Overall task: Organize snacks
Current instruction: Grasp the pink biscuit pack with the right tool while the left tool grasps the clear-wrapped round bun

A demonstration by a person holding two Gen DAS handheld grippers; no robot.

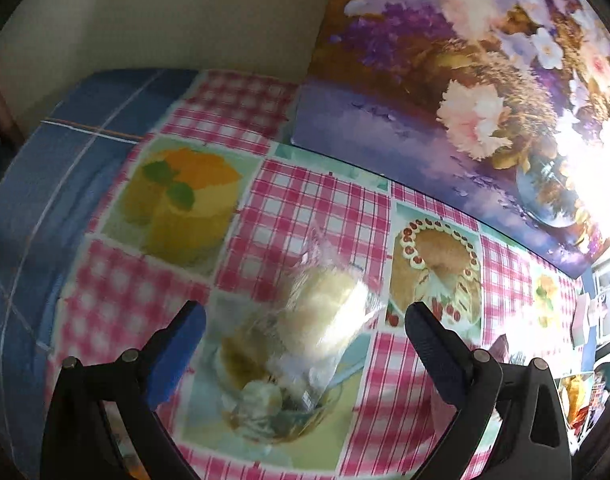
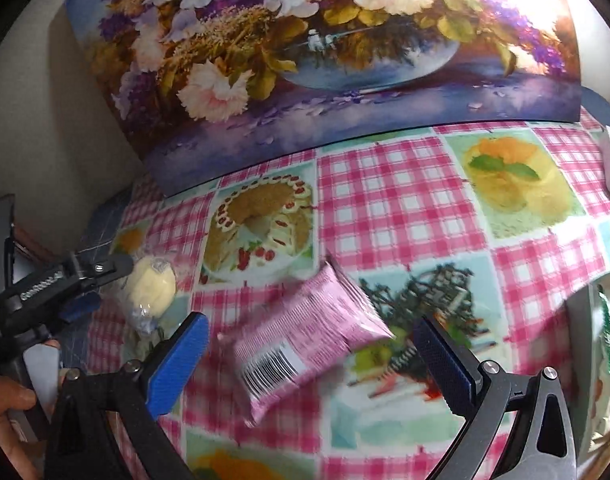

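Nearest in our left wrist view: our left gripper, jaws spread wide, nothing clamped. Between and just ahead of the fingers lies a clear-wrapped pale yellow snack, blurred, resting on the tablecloth; neither finger touches it as far as we can tell.

Nearest in our right wrist view: our right gripper, also spread wide and holding nothing. A pink snack packet with a barcode at its near end lies tilted on the cloth between the fingers, blurred, apart from both pads.

Left of that, in the right view, the left gripper shows from the side with the yellow snack just at its tips. A hand grips its handle at the lower left edge.

Cloth: pink-and-white check with cake and dessert panels, laid over a blue plaid cover.

Right edge of the right view: more packaged snacks, only partly in frame.

Farthest: a flower painting standing at the back of the table against a pale wall.
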